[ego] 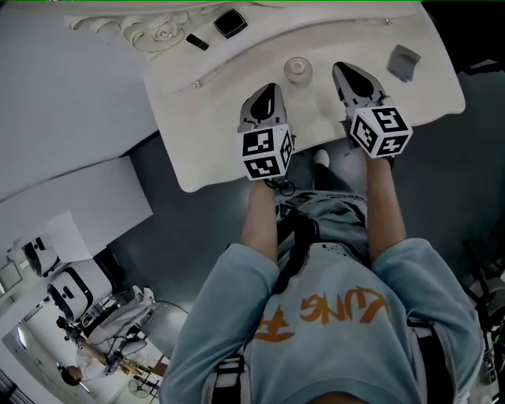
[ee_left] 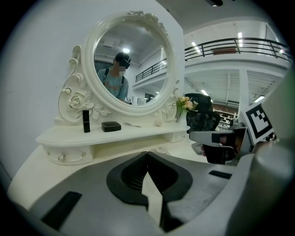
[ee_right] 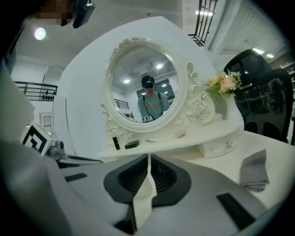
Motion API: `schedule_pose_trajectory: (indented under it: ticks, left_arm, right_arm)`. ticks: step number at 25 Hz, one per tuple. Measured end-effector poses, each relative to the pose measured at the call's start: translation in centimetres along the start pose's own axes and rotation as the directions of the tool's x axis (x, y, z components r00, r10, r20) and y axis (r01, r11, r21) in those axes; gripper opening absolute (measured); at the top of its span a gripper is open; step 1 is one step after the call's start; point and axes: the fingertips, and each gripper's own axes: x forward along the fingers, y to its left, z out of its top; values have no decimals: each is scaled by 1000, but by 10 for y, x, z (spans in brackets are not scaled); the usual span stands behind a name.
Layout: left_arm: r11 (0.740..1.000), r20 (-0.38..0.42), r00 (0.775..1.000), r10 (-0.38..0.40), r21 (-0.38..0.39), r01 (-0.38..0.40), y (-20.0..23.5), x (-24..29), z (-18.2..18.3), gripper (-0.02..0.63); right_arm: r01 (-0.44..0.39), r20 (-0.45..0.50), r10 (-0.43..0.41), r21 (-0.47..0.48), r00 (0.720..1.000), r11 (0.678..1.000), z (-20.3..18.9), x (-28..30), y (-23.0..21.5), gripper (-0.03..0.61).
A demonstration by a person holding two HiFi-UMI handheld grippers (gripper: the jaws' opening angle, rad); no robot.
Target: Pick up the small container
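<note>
1. Lowest of the working things in the head view, the left gripper (ego: 271, 88) and the right gripper (ego: 341, 71) hover over the front part of the white table (ego: 205, 150), near the middle of the frame. In each gripper view the two jaws lie together, with only a thin slit between them. Nothing is held.
2. The container (ego: 297, 69) stands on the table between the two gripper tips, in the upper middle of the frame. Neither gripper touches it.
3. The step in hand seems to be the approach. To do it well, one gripper must first open its jaws wider than the container, because closed jaws would only push it away.
4. Then the open jaws should come in low, with one jaw on each side of the round wall, and close gently at about its middle height.
5. The other gripper is better kept aside, so that it does not knock the container.
6. The container looks small, round and low. It is pale or clear, with a ring on top that may be a lid, and it is hard to see against the white table. I judge it light and smooth, so an off-centre squeeze may make it slip or tip.
7. Farther away, at the upper right, a grey cloth (ego: 404, 61) lies well apart. At the upper left, a black case (ego: 230, 22) and a lipstick (ego: 197, 42) lie on the shelf (ego: 260, 39). None stands in the path.
</note>
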Motion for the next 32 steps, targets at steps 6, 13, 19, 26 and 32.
schedule_pose_trajectory:
  ticks: [6,13,19,26,32]
  left_arm:
    - [999,-9,1000,18,-37,-19,-19,-18,-4,21]
    - [998,-28,999,30,-63,-31,-35,-32,-8,21]
    - [995,-41,998,54,-84,-57,-31,-41,-7,21]
    - [992,-49,996,75,-99,-80,-32,-52,-8,21]
    - [989,-60,993,102,-103,-107,-18,-56,-19,21]
  right_arm:
    - [-76,-72,68,-104,995,992,-3,-19,17,78]
    - [-166,-180,137,-160,974,973,-18,-31,34,264]
    - [-165,-235,112,-221,965,961,-22,-25,38,301]
    - [-162,-270,88,-264,959,951,-28,-25,36,328]
    - [-169,-324,69,-291,944,942,-50,-9,35,330]
